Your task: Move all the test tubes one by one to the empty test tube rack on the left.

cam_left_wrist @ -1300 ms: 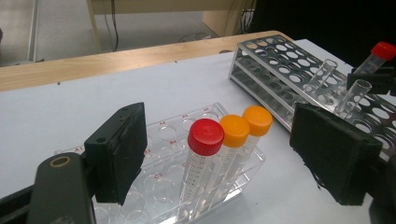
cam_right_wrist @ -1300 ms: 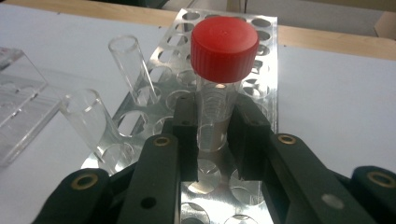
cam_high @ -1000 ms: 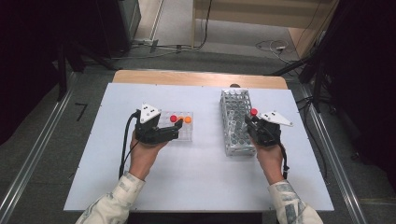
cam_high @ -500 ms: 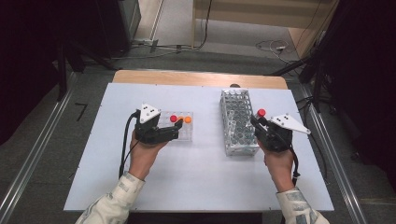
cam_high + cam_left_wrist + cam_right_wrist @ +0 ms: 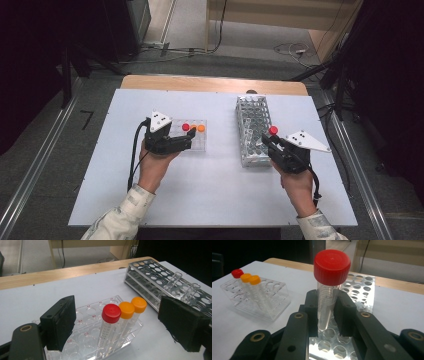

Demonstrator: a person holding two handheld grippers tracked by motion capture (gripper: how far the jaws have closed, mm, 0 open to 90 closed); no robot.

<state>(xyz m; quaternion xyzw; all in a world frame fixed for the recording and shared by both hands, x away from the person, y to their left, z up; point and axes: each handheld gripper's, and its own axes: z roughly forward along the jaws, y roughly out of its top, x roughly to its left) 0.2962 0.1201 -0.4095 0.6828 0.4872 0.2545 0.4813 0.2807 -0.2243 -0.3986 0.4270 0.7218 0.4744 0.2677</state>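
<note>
My right gripper (image 5: 266, 143) is shut on a clear red-capped tube (image 5: 273, 131), held upright over the near right corner of the metal rack (image 5: 252, 117). In the right gripper view the pads (image 5: 312, 312) clamp the tube (image 5: 331, 267) below its cap, above the rack's holes (image 5: 359, 287). My left gripper (image 5: 191, 141) stands open at the near side of a clear plastic rack (image 5: 202, 145). That clear rack (image 5: 85, 340) holds a red-capped tube (image 5: 110, 313) and two orange-capped tubes (image 5: 126, 310), which stand between the wide-apart jaws without touching them.
Two empty glass tubes (image 5: 175, 280) stand in the metal rack (image 5: 150, 272). The white tabletop (image 5: 210, 195) lies on a wooden table whose far edge (image 5: 210, 84) shows behind. A cable (image 5: 134, 150) trails from the left gripper.
My right gripper has carried the red-capped tube a little to the right and toward the person, over the metal rack's near end. The left gripper has not moved.
</note>
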